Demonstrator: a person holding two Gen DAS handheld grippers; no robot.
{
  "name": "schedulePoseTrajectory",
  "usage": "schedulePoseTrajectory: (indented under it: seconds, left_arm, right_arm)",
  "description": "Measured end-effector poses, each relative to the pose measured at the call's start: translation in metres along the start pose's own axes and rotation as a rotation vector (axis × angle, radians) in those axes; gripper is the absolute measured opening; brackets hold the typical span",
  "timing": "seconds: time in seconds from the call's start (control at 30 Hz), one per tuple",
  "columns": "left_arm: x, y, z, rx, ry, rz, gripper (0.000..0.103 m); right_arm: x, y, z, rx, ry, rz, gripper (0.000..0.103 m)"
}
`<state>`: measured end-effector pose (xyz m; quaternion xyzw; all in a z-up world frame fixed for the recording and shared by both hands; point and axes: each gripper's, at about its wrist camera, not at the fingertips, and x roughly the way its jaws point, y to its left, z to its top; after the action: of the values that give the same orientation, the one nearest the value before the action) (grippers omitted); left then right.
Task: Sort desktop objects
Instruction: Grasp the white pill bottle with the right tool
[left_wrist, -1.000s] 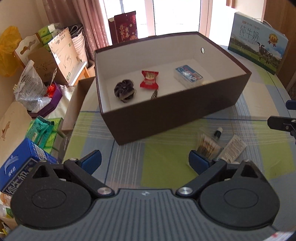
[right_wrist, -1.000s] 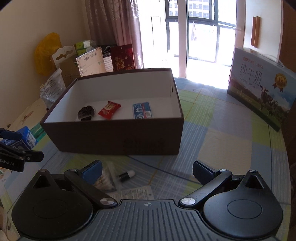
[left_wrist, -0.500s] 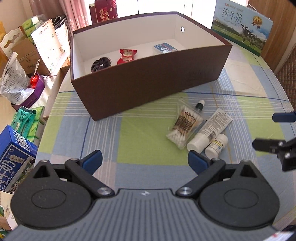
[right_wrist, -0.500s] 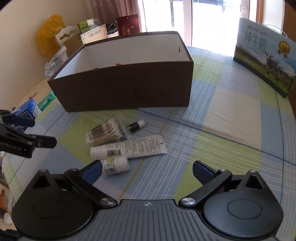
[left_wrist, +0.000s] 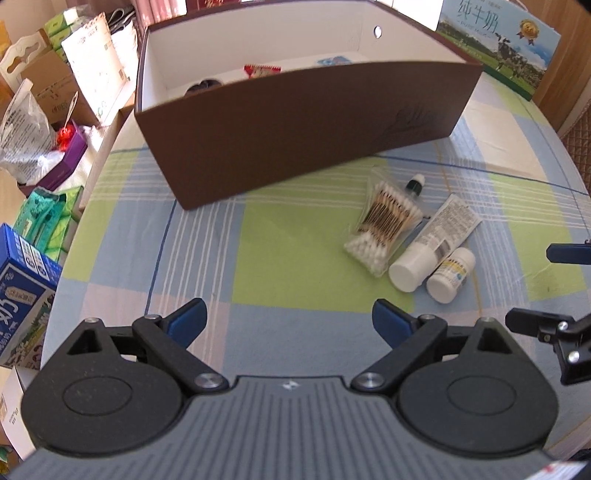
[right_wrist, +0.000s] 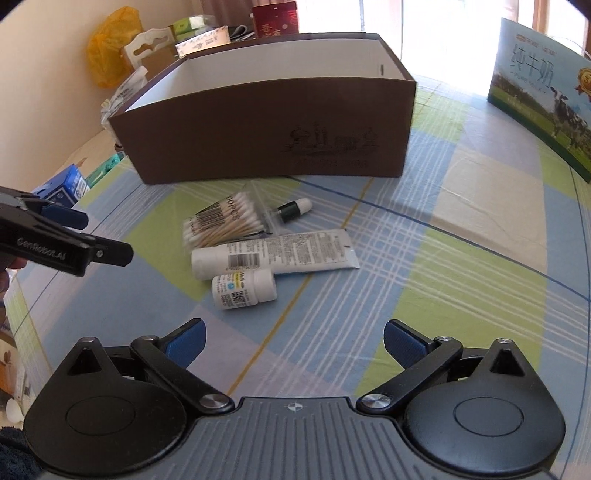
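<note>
Now between picks: left gripper and right gripper wide open, empty; next, close on pill bottle, carry to box.

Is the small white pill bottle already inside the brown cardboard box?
No, the small white pill bottle lies on the checked tablecloth, outside the brown cardboard box.

Brown box (white inside), checked tablecloth

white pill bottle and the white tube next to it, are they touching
Touching. In the right wrist view the pill bottle lies against the lower side of the tube, with no tablecloth showing between them; the left wrist view agrees.
</note>
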<state>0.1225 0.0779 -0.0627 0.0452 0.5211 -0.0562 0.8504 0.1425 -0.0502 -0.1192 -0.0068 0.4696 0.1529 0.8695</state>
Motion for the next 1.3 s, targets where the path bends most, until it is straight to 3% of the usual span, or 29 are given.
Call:
schedulePoseTrajectory:
  seconds: [0.23,0.3,0.77,0.87,0.9,1.07,1.3]
  left_arm:
    - [0.009,0.006,-0.004,-0.013,0.026,0.008,0.094]
    - [0.011,0.01,-0.005,-0.021,0.03,0.011,0.094]
    - [0.02,0.023,-0.001,-0.053,0.045,0.013,0.093]
    - [0.019,0.018,0.003,-0.041,0.036,-0.008,0.093]
    - [0.019,0.016,0.005,-0.037,0.033,-0.018,0.093]
    - [0.022,-0.001,0.016,0.021,0.02,-0.066,0.088]
    - [0.033,-0.024,0.037,0.111,0.007,-0.153,0.08]
  right_arm:
    - [0.017,0.013,-0.004,-0.057,0.005,0.071,0.067]
    - [0.022,0.016,-0.003,-0.072,0.005,0.071,0.063]
    - [0.045,0.029,0.007,-0.134,-0.027,0.057,0.062]
    - [0.047,0.03,0.007,-0.141,-0.033,0.06,0.054]
    - [0.048,0.029,0.007,-0.14,-0.029,0.069,0.044]
    - [0.046,0.023,0.006,-0.13,-0.011,0.048,0.044]
    - [0.034,-0.014,0.002,-0.013,0.007,-0.017,0.044]
